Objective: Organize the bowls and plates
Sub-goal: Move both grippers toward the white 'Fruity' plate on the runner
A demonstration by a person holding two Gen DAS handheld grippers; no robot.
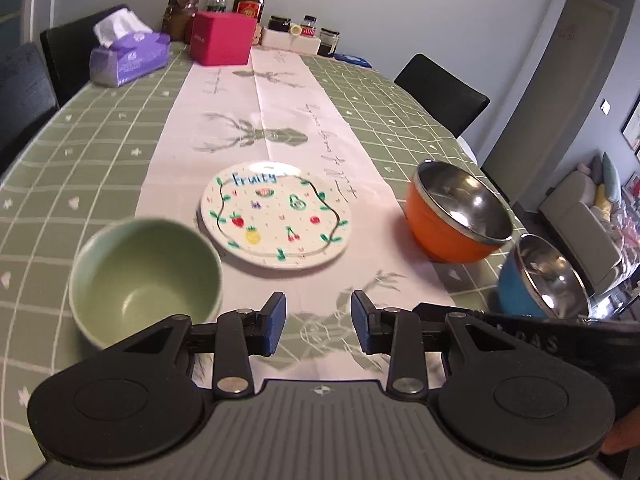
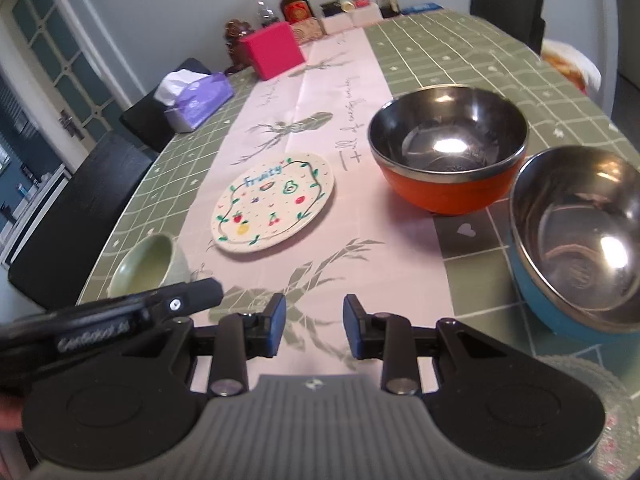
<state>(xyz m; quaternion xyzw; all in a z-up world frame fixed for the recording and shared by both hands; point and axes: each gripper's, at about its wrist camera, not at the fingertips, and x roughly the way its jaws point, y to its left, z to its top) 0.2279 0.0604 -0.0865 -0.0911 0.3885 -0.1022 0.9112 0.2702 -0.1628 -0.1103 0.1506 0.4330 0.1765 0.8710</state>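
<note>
Hovering above the near end of the table, the left gripper has its blue-padded jaws parted with nothing between them; only the pale runner shows in the gap. The right gripper is likewise parted and empty over the same runner, and the left tool's black body shows at its lower left.

Just ahead and left of the left gripper stands the green bowl, upright and empty. Beyond it, close by but whether touching I cannot tell, the plate painted with fruit lies flat on the runner. To the right the orange bowl sits with its steel inside showing, and the blue bowl is just beside it, nearest the right gripper.

At the far end are a tissue box, a red box, bottles and jars. Black chairs stand around the table.
</note>
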